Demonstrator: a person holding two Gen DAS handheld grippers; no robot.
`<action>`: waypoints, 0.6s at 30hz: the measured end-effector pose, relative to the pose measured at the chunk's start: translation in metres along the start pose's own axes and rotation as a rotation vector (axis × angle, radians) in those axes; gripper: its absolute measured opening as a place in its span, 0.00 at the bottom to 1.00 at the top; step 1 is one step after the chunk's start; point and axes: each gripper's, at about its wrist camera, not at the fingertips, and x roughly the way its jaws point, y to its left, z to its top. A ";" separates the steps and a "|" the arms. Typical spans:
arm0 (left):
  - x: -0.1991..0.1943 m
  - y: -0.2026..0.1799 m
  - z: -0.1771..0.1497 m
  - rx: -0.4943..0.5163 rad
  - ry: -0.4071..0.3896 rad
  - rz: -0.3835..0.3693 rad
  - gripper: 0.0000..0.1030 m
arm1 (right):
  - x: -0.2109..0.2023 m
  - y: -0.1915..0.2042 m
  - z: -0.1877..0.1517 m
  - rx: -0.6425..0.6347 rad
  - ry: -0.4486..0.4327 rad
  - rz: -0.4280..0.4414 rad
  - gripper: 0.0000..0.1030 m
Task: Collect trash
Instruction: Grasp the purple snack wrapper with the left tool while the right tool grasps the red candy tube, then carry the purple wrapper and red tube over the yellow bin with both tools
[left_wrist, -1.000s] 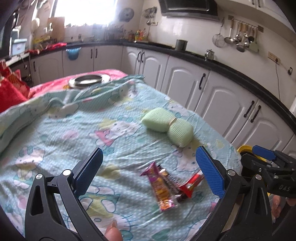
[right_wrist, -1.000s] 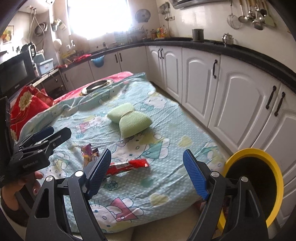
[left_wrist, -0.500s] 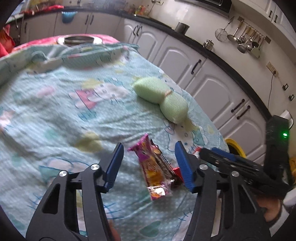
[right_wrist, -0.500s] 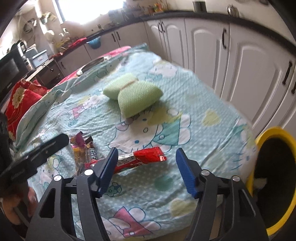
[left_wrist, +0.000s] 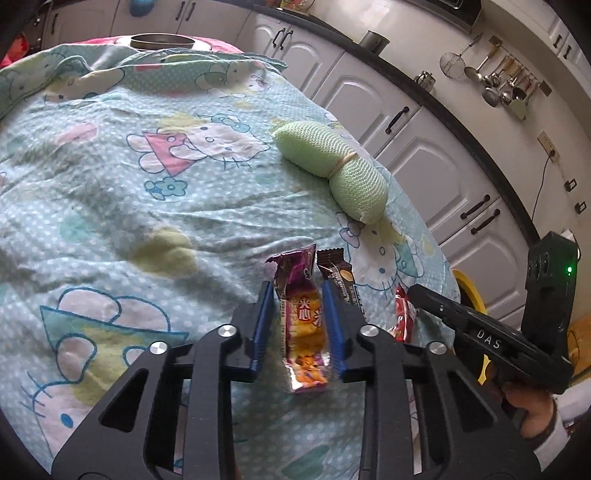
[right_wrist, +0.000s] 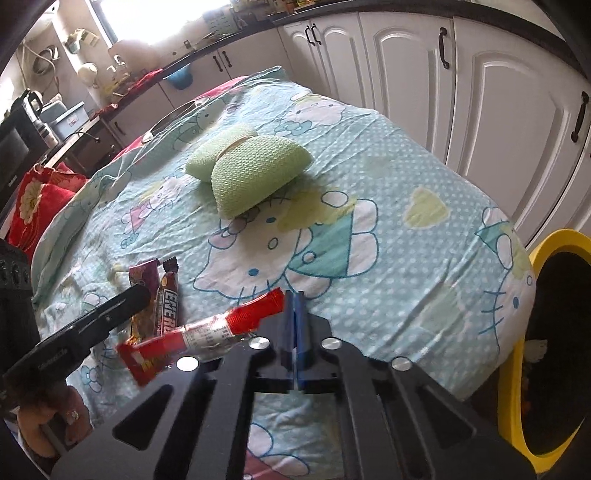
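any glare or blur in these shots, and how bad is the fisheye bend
Right wrist view: the window is blown out white, and the red wrapper by the right gripper is slightly soft. Left wrist view: evenly lit and sharp, but the counter edge bows strongly.

The right tongs (left_wrist: 487, 341) have the white letters "DAS" on their black side. Just left of them, the brown wrapper (right_wrist: 167, 301) shows big letters that start "ENER". The purple wrapper (left_wrist: 303, 321) between the left tongs (left_wrist: 300, 325) has red Chinese writing.
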 end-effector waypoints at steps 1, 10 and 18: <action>0.000 0.000 0.000 0.000 0.000 -0.002 0.16 | -0.001 -0.001 0.000 0.002 -0.003 0.001 0.01; -0.019 0.006 0.007 -0.010 -0.052 0.005 0.14 | -0.023 -0.012 -0.003 0.074 -0.041 0.043 0.13; -0.045 -0.002 0.018 0.014 -0.121 0.006 0.14 | -0.017 0.000 -0.003 0.141 -0.005 0.070 0.40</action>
